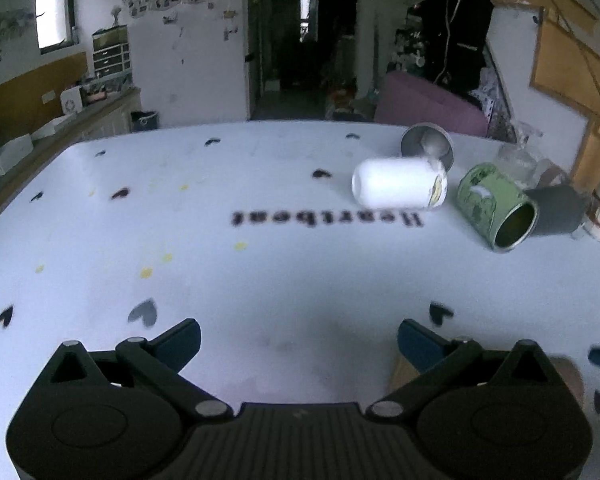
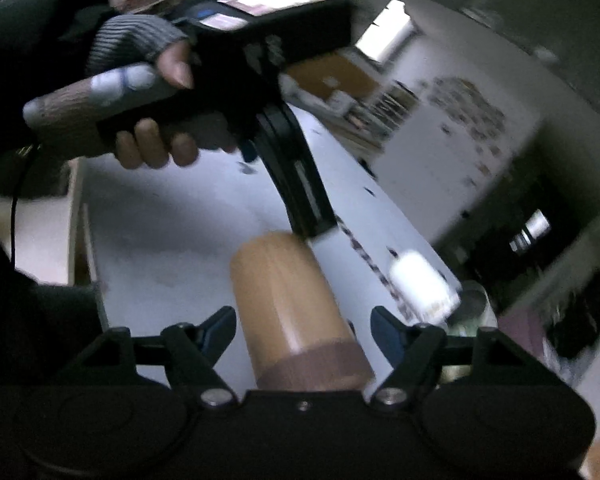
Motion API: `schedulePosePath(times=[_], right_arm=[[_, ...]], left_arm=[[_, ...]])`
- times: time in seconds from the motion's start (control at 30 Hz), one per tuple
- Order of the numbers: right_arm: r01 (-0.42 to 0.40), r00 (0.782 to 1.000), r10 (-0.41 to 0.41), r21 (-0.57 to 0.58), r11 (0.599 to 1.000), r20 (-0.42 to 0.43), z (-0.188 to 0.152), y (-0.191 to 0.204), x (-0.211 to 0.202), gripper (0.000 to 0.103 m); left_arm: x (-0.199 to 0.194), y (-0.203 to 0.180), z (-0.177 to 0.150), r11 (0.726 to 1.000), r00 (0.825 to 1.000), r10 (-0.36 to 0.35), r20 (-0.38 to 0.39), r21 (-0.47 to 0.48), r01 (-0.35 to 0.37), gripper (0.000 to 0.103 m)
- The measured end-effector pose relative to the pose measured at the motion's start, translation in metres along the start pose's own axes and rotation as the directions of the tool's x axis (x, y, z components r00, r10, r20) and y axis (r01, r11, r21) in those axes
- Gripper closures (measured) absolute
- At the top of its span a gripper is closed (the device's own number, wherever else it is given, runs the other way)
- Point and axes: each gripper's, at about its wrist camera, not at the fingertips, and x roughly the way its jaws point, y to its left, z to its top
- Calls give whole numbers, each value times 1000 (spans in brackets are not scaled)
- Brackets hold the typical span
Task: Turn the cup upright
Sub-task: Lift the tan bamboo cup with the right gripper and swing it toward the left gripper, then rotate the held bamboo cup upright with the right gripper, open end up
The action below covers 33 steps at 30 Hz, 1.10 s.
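The big landmark is the black word "Heartbeat" [image 1: 327, 218] printed on the white table [image 1: 260, 280]; everything else sits around it.

In the left wrist view, the left gripper [image 1: 299, 340] is low, on the near side of the word, above bare table; its two blue fingers stand wide apart with nothing between them. Past the right end of the word a white cup [image 1: 400, 188] lies on its side; just behind it a shiny metal cup [image 1: 427, 146] lies on its side too, with its mouth facing us; the two look like they touch. Further right of the word a green tin [image 1: 496, 206] lies tipped over, its open mouth toward the near right; a dark grey thing [image 1: 558, 210] sits right behind it.

In the right wrist view, which is tilted and blurry, the hand [image 2: 140, 120] of the person holds the other gripper at the upper left. The right gripper [image 2: 303, 330] has its fingers apart on either side of a tan cup [image 2: 292, 312] with a darker brown band close to the camera; I cannot tell if the fingers touch it. This cup is on the near side of the word; the white cup [image 2: 420, 284] is to its right.
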Motion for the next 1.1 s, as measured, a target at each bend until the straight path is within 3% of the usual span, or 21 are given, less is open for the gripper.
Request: schedulePosePath(times=[0.17,0.37,0.57,0.83,1.1], right_arm=[[106,994,-98,246,964,-48,-16,-6,-6,24],[166,983,-127,369,914,-130,-26,9,1,18],[235,968,-167,432,871,-189,-36,2,6,16],[306,948,-192,551,776,-255,-41,-22,16,17],[300,951,-164,658,691,-261,-44,-41,30,20]], left_arm=[[25,-11,13,998,996,-62,-70,17,63,0],[52,-17,3,995,978,-93,-186,27,99,0],[39,-5,-10,990,972,-135,-192,12,139,0],[9,2,-30,978,960,-207,-190,-17,207,0],[-2,0,-43,976,952,-212,-220,-9,216,0]])
